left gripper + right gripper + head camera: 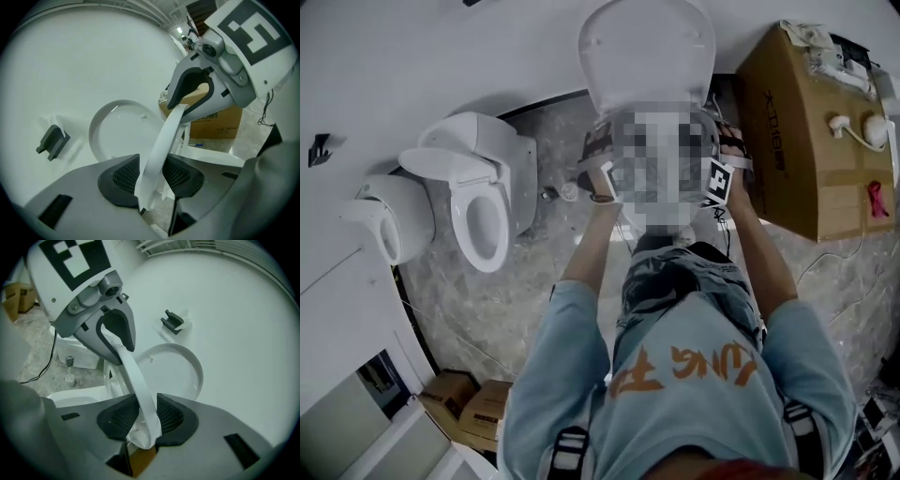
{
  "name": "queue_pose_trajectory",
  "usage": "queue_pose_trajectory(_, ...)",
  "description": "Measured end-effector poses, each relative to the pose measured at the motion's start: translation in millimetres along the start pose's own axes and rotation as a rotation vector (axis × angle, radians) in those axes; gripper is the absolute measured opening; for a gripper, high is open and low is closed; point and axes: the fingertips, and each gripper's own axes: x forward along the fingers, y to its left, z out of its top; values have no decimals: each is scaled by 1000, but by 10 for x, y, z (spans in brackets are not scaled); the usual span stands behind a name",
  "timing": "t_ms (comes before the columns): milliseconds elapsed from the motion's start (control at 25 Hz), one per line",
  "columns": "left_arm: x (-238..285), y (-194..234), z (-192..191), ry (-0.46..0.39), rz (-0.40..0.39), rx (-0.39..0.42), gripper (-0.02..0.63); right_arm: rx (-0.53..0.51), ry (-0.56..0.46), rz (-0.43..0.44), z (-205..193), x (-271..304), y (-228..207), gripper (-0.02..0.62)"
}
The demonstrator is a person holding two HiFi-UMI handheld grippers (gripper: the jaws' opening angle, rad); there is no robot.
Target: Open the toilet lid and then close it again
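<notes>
The white oval plastic toilet lid [647, 47] is seen raised, underside turned toward the person, in front of the plain white wall [441, 56]; contact with the wall cannot be judged. The left gripper [152, 180] is clenched on a thin curved white plastic band [161, 140], pinched between its dark meshed pads [124, 176]. The same band is traced up to the right gripper [143, 420], where it is likewise clamped between both pads. Whether the band is the lid's own rim or the seat ring cannot be told. A dark grey bracket [51, 140] is noted on the wall beside the lid. A brown cardboard box [806, 141] is recorded right of the toilet, and another white toilet [483, 211] left of it, on the grey marbled floor [534, 281].
</notes>
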Motion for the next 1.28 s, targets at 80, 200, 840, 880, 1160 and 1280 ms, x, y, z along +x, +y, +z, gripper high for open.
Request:
queue_pose_trajectory(80,112,146,51,-17,-4,-21,170,67,11,-31,13,118,-159,130)
queue_pose_trajectory(200,310,371,133,-43,4,-25,164,133,35,-82,41,332,-405,133)
queue_pose_trajectory(840,1245,1268,307,-117,11,30,169,103,85,-127,203,1435,-1167,147)
queue_pose_trajectory(880,1302,1302,313,-117,9,36,169,96,85,-124,199,1494,-1196,147)
queue_pose_trajectory(1160,1525,1461,322,-119,-9,49,172,86,73,-57,209,1762,-1314,146)
queue_pose_trajectory(1280,1491,1451,332,-145,17,60,172,86,58,-58,214,1731,-1310,146)
